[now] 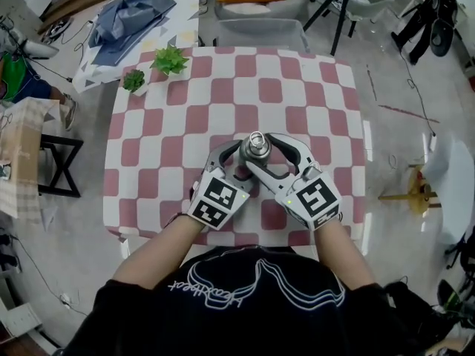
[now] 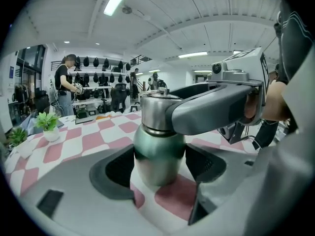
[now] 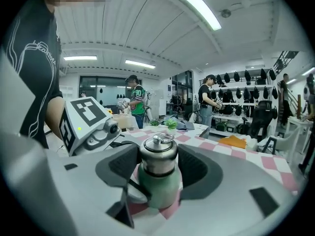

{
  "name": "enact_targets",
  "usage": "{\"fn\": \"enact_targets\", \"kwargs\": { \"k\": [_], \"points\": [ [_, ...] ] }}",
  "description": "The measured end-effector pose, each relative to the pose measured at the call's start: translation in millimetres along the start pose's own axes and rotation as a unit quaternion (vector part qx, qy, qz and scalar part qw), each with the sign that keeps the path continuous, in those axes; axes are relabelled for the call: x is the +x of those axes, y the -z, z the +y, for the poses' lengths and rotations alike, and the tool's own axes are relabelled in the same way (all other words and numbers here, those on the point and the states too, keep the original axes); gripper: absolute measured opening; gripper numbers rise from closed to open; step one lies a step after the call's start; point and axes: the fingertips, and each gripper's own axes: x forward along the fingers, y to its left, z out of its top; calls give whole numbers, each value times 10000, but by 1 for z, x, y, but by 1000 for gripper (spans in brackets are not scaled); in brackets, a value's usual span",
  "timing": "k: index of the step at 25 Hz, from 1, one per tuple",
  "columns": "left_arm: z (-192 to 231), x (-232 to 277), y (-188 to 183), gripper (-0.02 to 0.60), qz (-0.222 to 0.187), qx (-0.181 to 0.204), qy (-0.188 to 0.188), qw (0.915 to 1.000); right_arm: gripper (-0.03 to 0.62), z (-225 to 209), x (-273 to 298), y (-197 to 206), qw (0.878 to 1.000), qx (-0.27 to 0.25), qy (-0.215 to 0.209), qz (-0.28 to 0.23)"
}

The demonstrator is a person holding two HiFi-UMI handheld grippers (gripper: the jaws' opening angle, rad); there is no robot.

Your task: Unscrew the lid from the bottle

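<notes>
A green metal bottle (image 2: pixel 158 154) with a silver screw lid (image 1: pixel 257 145) stands upright on the pink-and-white checked table (image 1: pixel 304 87), near its front middle. My left gripper (image 2: pixel 160 166) reaches in from the lower left, and its dark pads press on both sides of the bottle's green body. From the lower right, my right gripper (image 3: pixel 158 163) closes round the silver lid (image 3: pixel 158 156), both pads against it. One grey finger of the right gripper (image 2: pixel 216 107) crosses in front of the lid in the left gripper view. The bottle's base is hidden behind the jaws.
Two small potted plants (image 1: pixel 171 59) (image 1: pixel 133 80) stand at the table's far left corner. A grey chair (image 1: pixel 260 32) sits behind the far edge, and a side table with blue cloth (image 1: pixel 130 17) at the upper left. People stand by shelves (image 3: pixel 209 102) far off.
</notes>
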Motion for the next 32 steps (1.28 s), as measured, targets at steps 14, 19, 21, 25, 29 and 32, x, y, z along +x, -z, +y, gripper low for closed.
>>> {"fn": "enact_targets", "kwargs": {
  "k": [14,19,21,25,29,32],
  "points": [
    [1,-1,0,330,-32,278,447,9986,245,-2,2,-2,9991,-242,-316,109],
    [2,0,-1,330,-31,538,897,9945,245,1,4,-1,9950,-383,-918,111],
    [2,0,-1,330,-13,638,1079,9921,245,1,4,-1,9925,-467,-1120,166],
    [2,0,-2,330,43,823,1402,9867,245,1,4,-1,9860,-630,-1520,264],
    [3,0,-1,330,60,1003,1687,9805,245,2,6,0,9784,-818,-1861,381],
    [3,0,-1,330,72,1121,1894,9755,245,3,6,0,9715,-987,-2101,474]
  ]
}}
